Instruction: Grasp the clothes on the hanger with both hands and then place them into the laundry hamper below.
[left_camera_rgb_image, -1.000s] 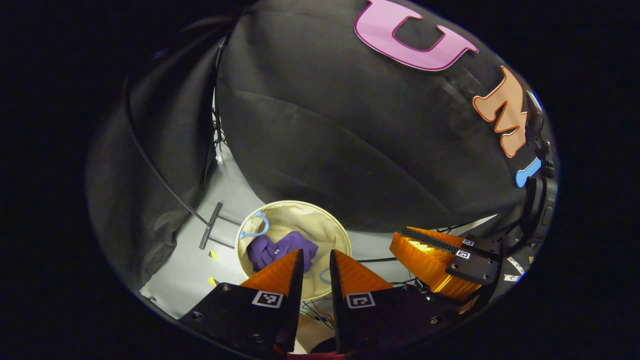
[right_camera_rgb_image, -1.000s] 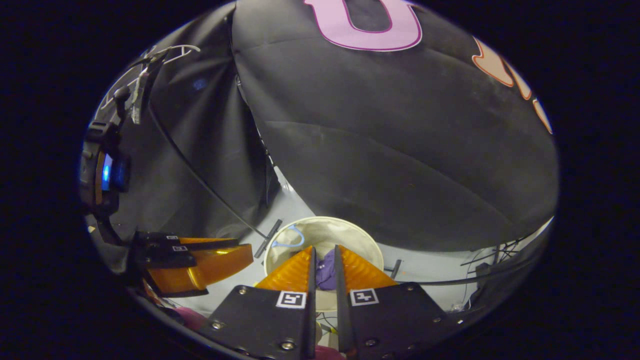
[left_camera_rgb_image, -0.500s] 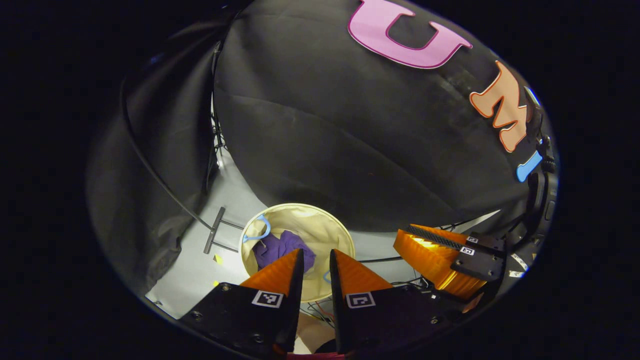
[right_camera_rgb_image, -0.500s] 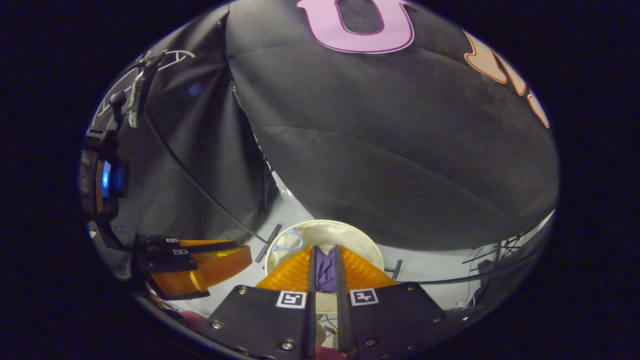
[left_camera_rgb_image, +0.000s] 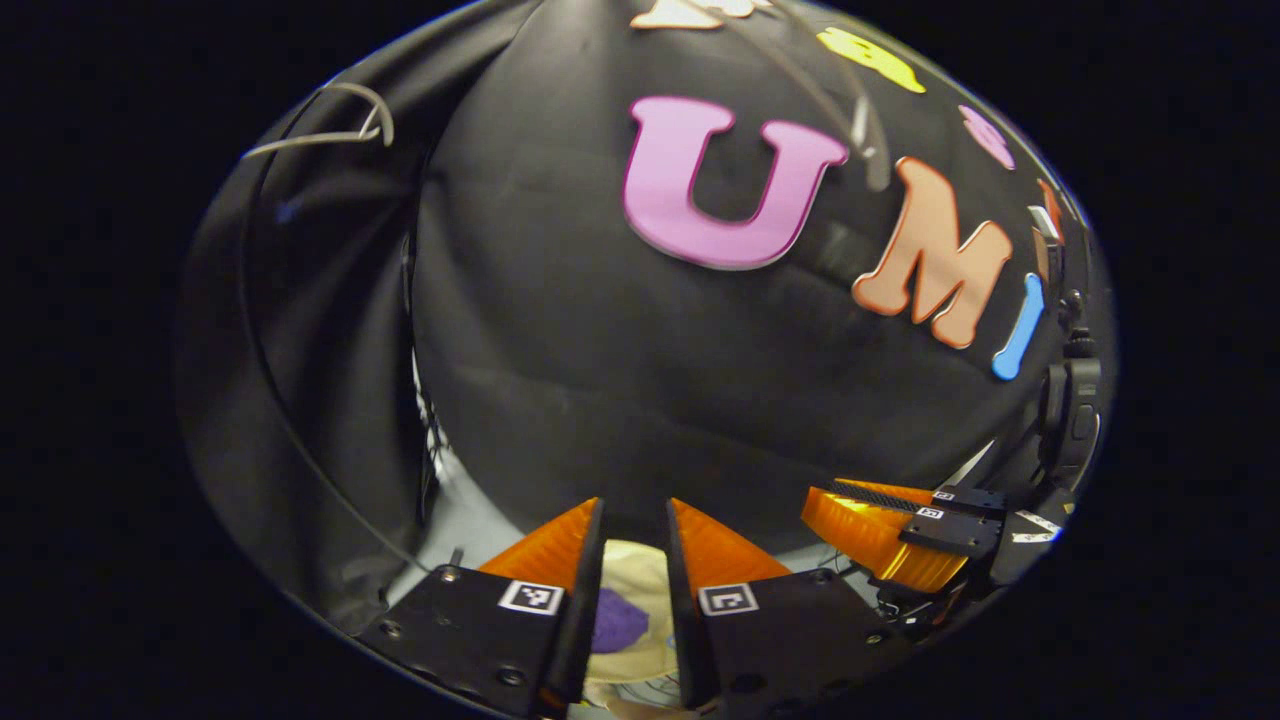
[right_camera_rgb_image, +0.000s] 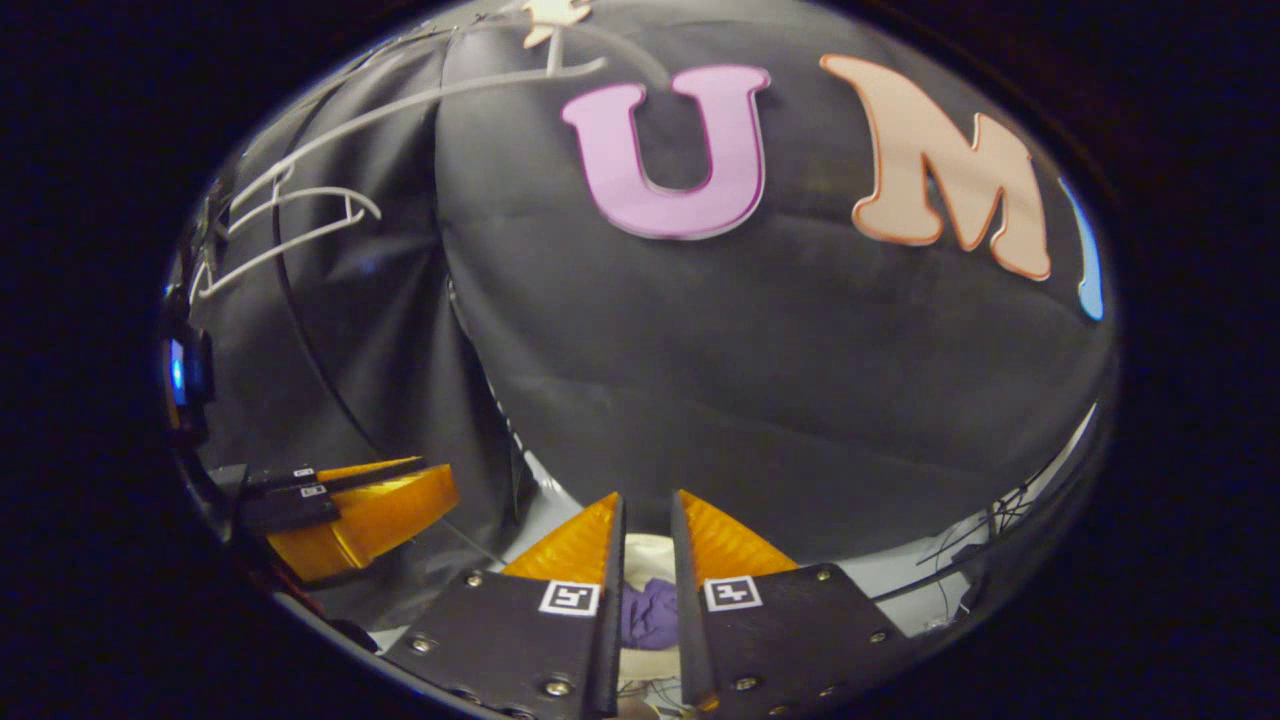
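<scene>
Right gripper view: purple clothes (right_camera_rgb_image: 648, 612) lie in hamper (right_camera_rgb_image: 640, 549), below empty parted jaws.

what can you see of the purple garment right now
The purple garment is a soft, crumpled cloth lying bunched inside the cream laundry hamper, resting on its pale fabric lining. Just a small patch shows in each view, framed by the gap between that gripper's own fingers; in the right gripper view it appears as wrinkled folds. Neither gripper touches it; it lies below them. Its shape, sleeves or full size cannot be told.
</scene>
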